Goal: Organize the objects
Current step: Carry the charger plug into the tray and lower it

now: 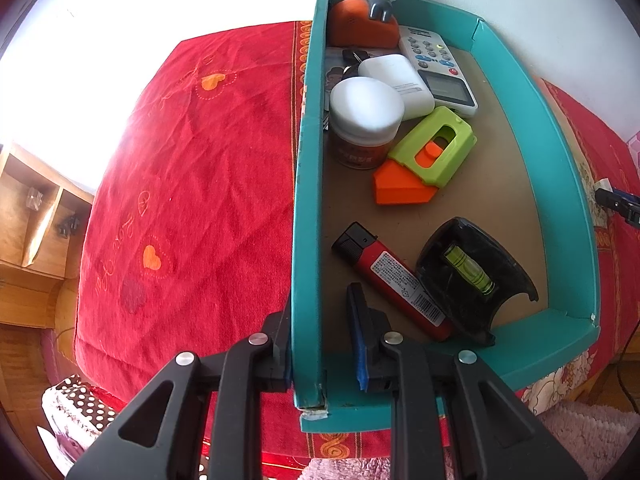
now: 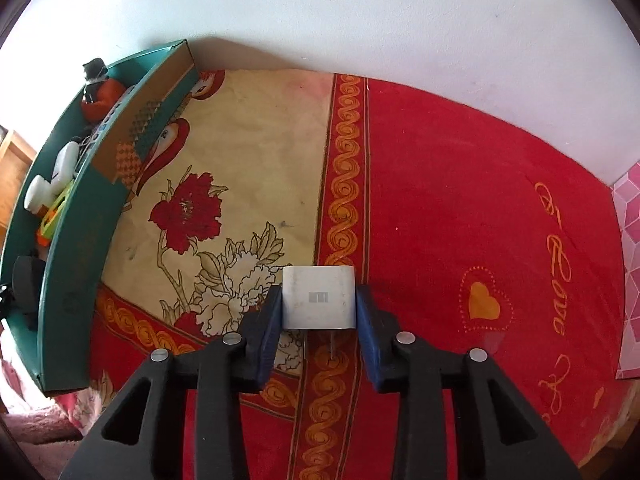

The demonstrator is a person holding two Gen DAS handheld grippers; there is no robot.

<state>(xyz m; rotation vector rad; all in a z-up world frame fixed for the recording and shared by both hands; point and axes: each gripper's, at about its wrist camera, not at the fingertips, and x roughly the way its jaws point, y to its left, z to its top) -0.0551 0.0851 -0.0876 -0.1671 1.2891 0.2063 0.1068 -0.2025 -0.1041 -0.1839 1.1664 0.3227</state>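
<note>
Teal box beside red lighter, black level

Mostly soft cloth, cardboard and plastic here.
The red cover looks like napped, towel-like cloth, matt with a few creases. The teal box is matt cardboard, bare brown inside, frayed at one corner. The white charger is smooth plastic with two metal prongs. The red lighter looks glossy plastic with a paper label. Gripper arms are matt black plastic.

Red floral cloth, wooden shelf.
</note>
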